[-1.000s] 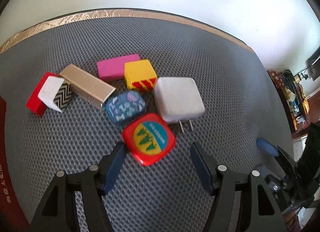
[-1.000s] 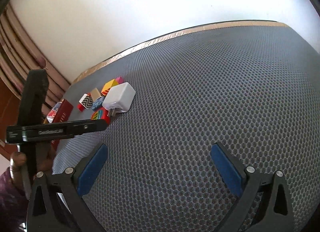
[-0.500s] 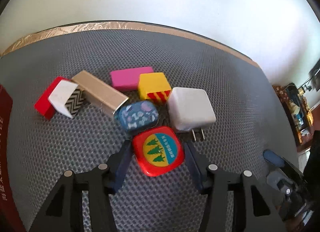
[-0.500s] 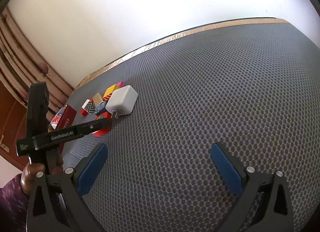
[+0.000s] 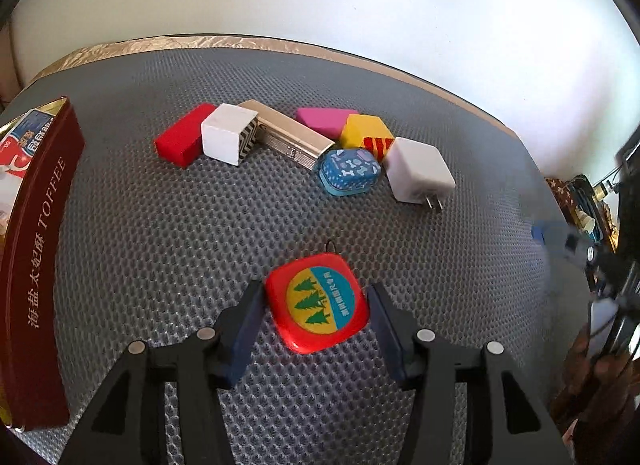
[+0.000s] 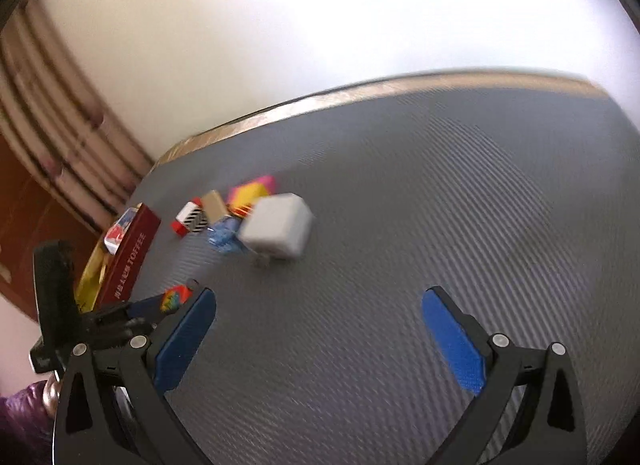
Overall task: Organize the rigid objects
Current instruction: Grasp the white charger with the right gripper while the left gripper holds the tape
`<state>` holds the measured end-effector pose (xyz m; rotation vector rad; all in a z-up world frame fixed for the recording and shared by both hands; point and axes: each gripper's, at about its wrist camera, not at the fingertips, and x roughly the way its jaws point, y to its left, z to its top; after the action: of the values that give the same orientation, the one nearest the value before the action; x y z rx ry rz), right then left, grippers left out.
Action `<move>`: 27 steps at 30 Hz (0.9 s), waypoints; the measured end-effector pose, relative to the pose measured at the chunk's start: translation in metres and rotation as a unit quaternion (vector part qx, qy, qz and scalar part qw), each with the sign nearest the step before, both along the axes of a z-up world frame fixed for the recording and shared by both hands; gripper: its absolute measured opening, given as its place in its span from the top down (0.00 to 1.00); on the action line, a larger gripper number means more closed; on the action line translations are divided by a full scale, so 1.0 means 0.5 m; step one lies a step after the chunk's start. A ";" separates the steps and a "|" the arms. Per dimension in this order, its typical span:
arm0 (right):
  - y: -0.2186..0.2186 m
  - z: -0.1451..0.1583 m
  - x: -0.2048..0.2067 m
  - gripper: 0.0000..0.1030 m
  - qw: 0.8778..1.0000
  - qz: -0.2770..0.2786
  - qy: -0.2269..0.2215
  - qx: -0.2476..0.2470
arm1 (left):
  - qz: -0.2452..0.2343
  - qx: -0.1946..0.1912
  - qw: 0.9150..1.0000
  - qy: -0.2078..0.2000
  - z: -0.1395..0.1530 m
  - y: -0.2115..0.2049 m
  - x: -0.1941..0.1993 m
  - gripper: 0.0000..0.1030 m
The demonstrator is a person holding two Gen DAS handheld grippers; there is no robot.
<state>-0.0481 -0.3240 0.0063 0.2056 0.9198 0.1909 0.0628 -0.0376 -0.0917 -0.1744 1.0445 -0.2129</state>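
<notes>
the red tape measure (image 5: 317, 302) lies flat on the grey mat (image 5: 160, 225), printed face up, between the fingers of the left gripper (image 5: 316, 323); it is near-square with no clear long axis, and its small black loop points away toward the cluster of things. the jaws sit narrow, pads at its two sides (whether both press is hard to tell). well beyond lie a blue tin (image 5: 349, 171), white charger (image 5: 418, 173) with prongs toward the camera, yellow block (image 5: 366, 135), pink block (image 5: 324, 121), gold box (image 5: 288, 137), white cube (image 5: 229, 139) and red block (image 5: 180, 141). a toffee tin (image 5: 36, 257) stands at left. the right gripper (image 6: 318, 329) hangs wide open over bare mat, its view blurred.
</notes>
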 end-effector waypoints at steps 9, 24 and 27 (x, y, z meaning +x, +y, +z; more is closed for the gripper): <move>0.111 -0.030 0.137 0.00 0.998 0.004 0.017 -0.056 | 0.000 -0.001 1.000 -0.003 -0.001 0.002 -0.006 0.47; 0.152 -0.109 0.163 0.50 0.992 0.009 0.027 -0.120 | -0.008 0.004 1.000 -0.014 -0.004 -0.004 -0.008 0.47; 0.145 -0.105 0.145 0.50 0.993 0.009 0.026 -0.112 | -0.010 0.010 1.000 -0.016 -0.004 -0.005 -0.009 0.47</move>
<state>0.0245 -0.2516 -0.0461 -0.0058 0.9872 0.0976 0.0581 -0.0401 -0.0940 -0.1416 1.0168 -0.2229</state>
